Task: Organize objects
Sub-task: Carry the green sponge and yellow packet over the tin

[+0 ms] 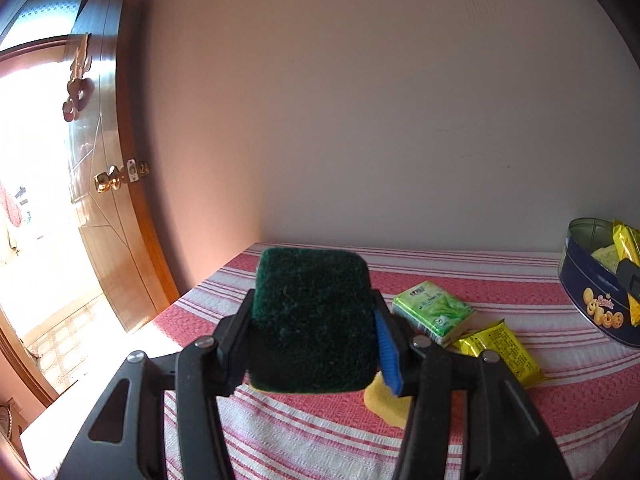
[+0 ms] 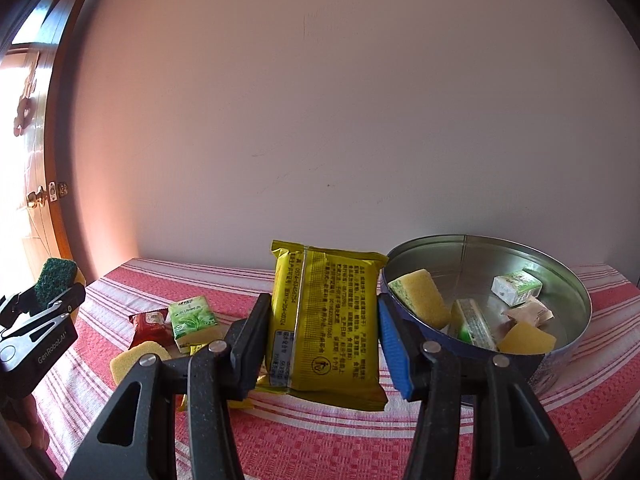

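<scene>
My left gripper [image 1: 312, 320] is shut on a sponge with a dark green scouring face [image 1: 312, 316], held above the striped cloth; it also shows at the left of the right wrist view [image 2: 54, 280]. My right gripper [image 2: 320, 320] is shut on a yellow snack packet [image 2: 324, 320], held upright just left of the round blue tin [image 2: 560, 356]. The tin holds yellow sponges [image 2: 422, 298], a tissue pack [image 2: 516, 288] and other small packs. On the cloth lie a green tissue pack [image 1: 434, 308], a yellow packet [image 1: 502, 352] and a yellow sponge [image 1: 386, 404].
The table wears a red and white striped cloth [image 2: 320, 440] against a plain wall. A red packet [image 2: 150, 324] and a yellow sponge [image 2: 134, 360] lie left of my right gripper. A wooden door [image 1: 108, 160] with a brass knob stands open at the left.
</scene>
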